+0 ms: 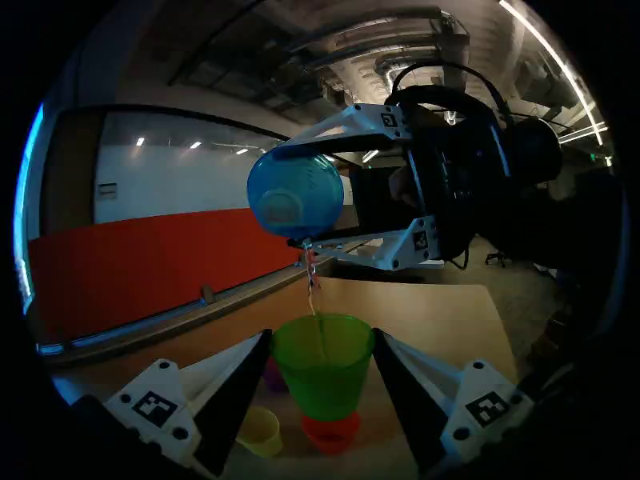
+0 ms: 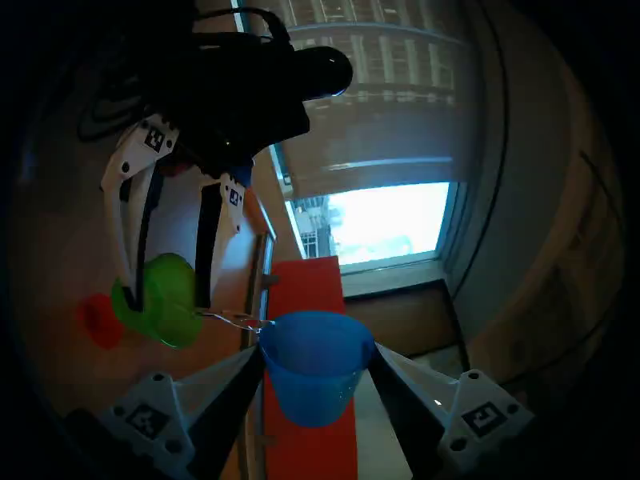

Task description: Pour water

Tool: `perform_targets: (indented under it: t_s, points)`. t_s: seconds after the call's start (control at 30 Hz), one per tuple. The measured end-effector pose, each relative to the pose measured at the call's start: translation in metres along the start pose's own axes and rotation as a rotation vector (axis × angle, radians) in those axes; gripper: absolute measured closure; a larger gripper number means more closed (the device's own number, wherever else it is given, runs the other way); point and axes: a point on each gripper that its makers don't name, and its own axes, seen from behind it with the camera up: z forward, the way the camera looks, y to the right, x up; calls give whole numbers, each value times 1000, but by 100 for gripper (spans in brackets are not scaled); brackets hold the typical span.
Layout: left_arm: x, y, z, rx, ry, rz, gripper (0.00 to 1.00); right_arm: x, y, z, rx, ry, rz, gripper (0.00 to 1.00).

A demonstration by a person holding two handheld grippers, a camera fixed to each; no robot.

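In the left gripper view, the left gripper (image 1: 322, 352) pinches a green cup (image 1: 324, 380) between its two fingers, one finger pressed on each side of the cup just below the rim; the cup stands upright with its open mouth up, right in front of the camera. Above and a little beyond those fingers, the right gripper (image 1: 296, 194) reaches in from the far right side and clamps a blue cup (image 1: 290, 188) between its white fingers, one above the cup and one below. The blue cup is tipped over on its side so that its base faces the left gripper's camera. From its lowered rim a thin stream of water (image 1: 311, 288) falls straight down into the mouth of the green cup. Below the left gripper's fingers lies a wooden table (image 1: 436, 312) with a red cup (image 1: 330, 432) directly under the green one, a yellow cup (image 1: 260, 430) under the finger on the view's left, and a purple cup (image 1: 274, 376) partly hidden behind that finger. In the right gripper view the blue cup sits squeezed between that gripper's own fingertips, and the stream leaves its rim toward the green cup, which is held ahead and to the view's left by the other gripper
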Motion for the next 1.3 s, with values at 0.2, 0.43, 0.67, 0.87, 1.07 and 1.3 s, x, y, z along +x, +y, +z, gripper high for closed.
perform_targets:
  t_s: [0.2, 0.43, 0.67, 0.87, 1.07, 1.3]
  points:
    - [3, -1, 0, 3, 3, 3, 10, 4, 2, 0, -5, 2, -18, 9]
    - [6, 0, -1, 3, 6, 5, 10, 9, 5, 1, -11, 4, -45, 9]
    - [9, 0, -1, -4, 15, 0, 10, 13, 9, -1, -20, 7, -68, 9]
    - [12, -2, -2, 0, 18, 2, 10, 16, 11, -2, -21, 10, -92, 9]
    - [12, -1, -2, -2, 17, 5, 10, 17, 13, -3, -26, 8, -131, 9]
    - [13, -1, -2, 0, 17, 10, 10, 21, 13, -3, -30, 12, -186, 9]
